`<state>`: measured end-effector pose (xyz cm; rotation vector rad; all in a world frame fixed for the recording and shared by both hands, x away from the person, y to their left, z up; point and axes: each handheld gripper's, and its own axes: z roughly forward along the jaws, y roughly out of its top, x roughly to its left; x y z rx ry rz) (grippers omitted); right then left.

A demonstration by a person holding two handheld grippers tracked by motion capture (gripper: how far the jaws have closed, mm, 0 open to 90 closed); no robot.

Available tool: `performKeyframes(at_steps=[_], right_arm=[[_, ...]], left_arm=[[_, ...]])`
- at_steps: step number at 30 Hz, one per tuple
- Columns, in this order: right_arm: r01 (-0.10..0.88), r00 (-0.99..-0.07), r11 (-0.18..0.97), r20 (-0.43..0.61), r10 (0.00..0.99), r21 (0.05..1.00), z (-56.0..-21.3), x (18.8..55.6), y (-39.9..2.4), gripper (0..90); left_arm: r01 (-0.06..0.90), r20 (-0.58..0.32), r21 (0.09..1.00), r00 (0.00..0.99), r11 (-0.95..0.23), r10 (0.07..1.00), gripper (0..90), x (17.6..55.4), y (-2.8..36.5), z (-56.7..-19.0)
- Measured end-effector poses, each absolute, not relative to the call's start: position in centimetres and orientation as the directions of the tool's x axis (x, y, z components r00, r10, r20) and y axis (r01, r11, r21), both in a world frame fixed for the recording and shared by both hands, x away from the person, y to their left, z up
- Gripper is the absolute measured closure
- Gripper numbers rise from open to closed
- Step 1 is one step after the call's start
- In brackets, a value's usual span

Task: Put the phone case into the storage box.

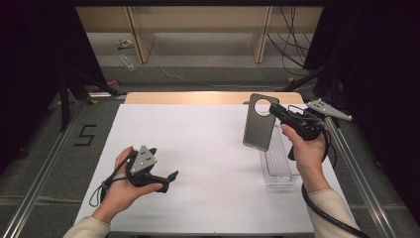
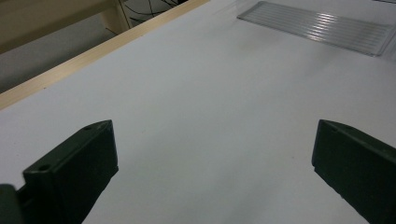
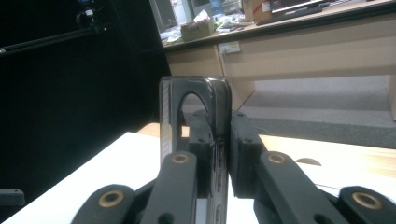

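Observation:
A dark phone case (image 1: 259,125) with a round camera cutout hangs upright over the right side of the white table (image 1: 198,148). My right gripper (image 1: 273,108) is shut on its upper edge. In the right gripper view the case (image 3: 194,105) stands edge-on, pinched between the two black fingers (image 3: 201,140). A clear ribbed plastic tray (image 1: 280,166) lies on the table just below and behind the case. My left gripper (image 1: 168,181) rests low at the table's front left, held in a hand. Its jaws stand wide apart over bare table in the left gripper view (image 2: 212,158), where the tray (image 2: 322,25) lies far off.
A wooden strip (image 1: 198,97) borders the table's far edge. Metal rails (image 1: 354,168) run along both sides. Beyond the table are floor cables (image 1: 289,44) and wooden furniture legs (image 1: 260,34). Dark curtains stand at the left and right.

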<state>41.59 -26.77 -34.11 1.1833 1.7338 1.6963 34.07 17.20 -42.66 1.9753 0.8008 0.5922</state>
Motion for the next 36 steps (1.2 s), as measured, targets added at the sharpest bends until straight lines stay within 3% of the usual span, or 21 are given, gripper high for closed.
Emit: performKeyframes(at_steps=[36], right_arm=[[0.25,-0.508,-0.141,0.254,0.823,0.958,-33.8,41.8,-28.2,82.0]], left_arm=[[0.306,0.089,0.869,0.677,-0.39,0.731,0.0,34.2,17.2,-42.8]])
